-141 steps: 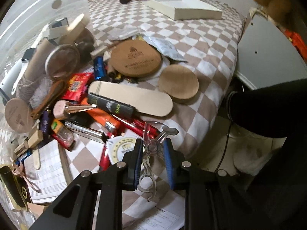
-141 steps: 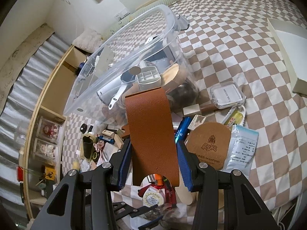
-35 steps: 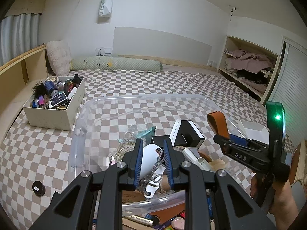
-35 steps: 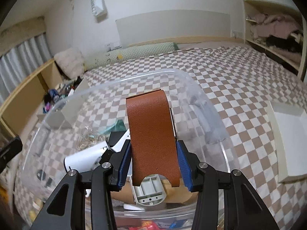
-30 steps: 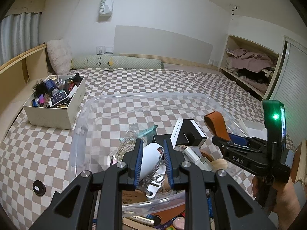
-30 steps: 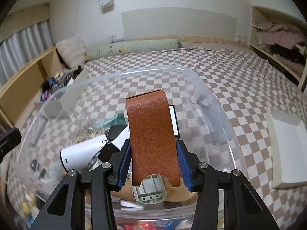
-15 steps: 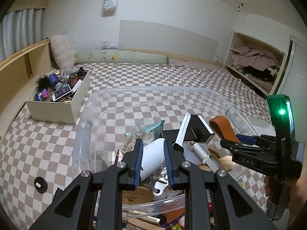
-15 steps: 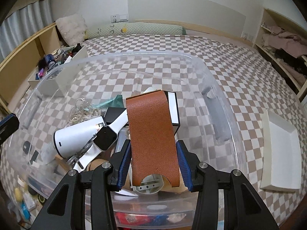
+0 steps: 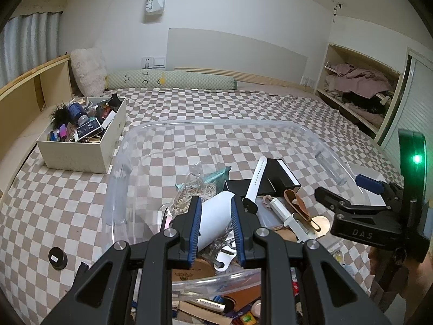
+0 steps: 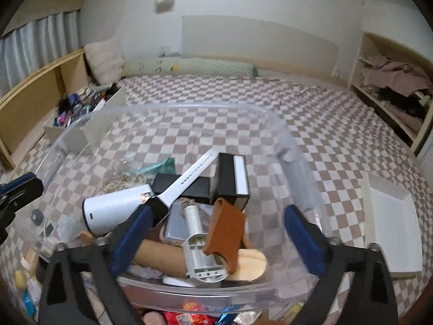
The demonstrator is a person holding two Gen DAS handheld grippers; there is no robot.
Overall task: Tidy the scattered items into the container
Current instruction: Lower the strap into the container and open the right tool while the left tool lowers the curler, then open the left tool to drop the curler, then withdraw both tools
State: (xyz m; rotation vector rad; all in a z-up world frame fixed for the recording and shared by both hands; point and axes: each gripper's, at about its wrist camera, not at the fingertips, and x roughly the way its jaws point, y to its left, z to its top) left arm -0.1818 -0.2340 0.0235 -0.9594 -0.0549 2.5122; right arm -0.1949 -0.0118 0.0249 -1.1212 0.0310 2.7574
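Observation:
A clear plastic container (image 9: 130,162) (image 10: 300,184) sits on the checkered bed, holding several items: a white bottle-shaped device (image 10: 113,211), a white watch strap (image 10: 189,178), black boxes (image 10: 230,178). The brown leather piece (image 10: 226,233) (image 9: 296,204) lies loose inside it. My right gripper (image 10: 213,230) is wide open and empty above the container's near edge; it also shows in the left wrist view (image 9: 349,200). My left gripper (image 9: 215,222) hovers over the container with its jaws parted; clear plastic glasses (image 9: 224,246) lie just below them, apart from the pads.
A cream box (image 9: 81,151) full of small items stands at the back left. A white tray (image 10: 389,222) lies right of the container. Scattered items (image 9: 216,303) remain in front of the container. A small black disc (image 9: 57,257) lies at the left.
My right gripper opened wide and the brown leather piece dropped into the container. My left gripper's jaws widened and the clear glasses left them, now lying in the container.

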